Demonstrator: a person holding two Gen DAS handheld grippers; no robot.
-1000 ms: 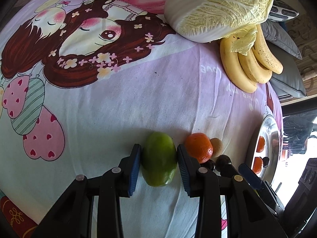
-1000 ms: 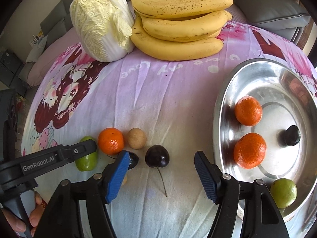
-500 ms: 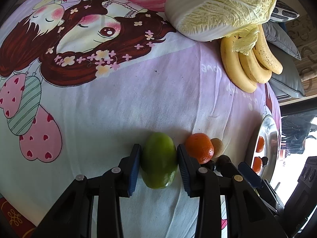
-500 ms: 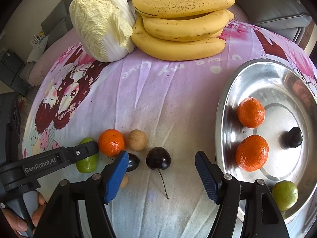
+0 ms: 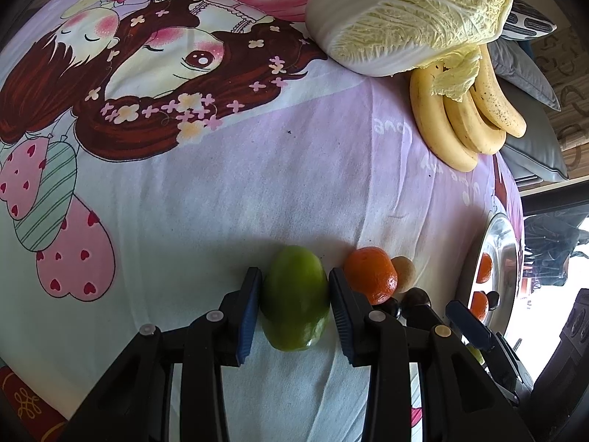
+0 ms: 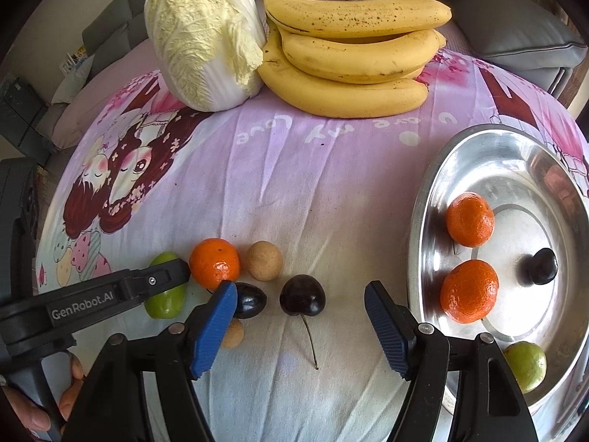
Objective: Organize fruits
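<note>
You're roughly halfway, judging by the count. The steel tray (image 6: pixel 434 199) on the right already holds four pcs: two tangerines, one dark cherry w/o visible stem, and a green fruit near its front rim. Left on the printed cloth (image 5: pixel 257 184): the green fruit (image 5: pixel 294 298) you've got now, one tangerine (image 6: pixel 215 265), a tan longan (image 6: pixel 264 260), a stemmed cherry (image 6: pixel 302 294), a dark oval fruit (image 6: pixel 250 300) and a small tan one (image 6: pixel 232 335) partly hidden behind your right pad, so six to go. Your left gripper (image 5: pixel 294 305) has both blue pads pressed flat against the green fruit's sides, clamped on it; the fruit looks to be low on the cloth, can't tell if it's lifted clear yet. Your right gripper (image 6: pixel 300 326) is spread wide, holding nothing, w/ the stemmed cherry sitting btwn the fingers, not touching either. Bananas (image 6: pixel 349 59) and the cabbage (image 6: pixel 202 37) sit together at the far edge, well apart from the tray; prob too big for it, though whether they count is unclear. Next up, in my view: carry the green one over to the tray, then take the cherry.
</note>
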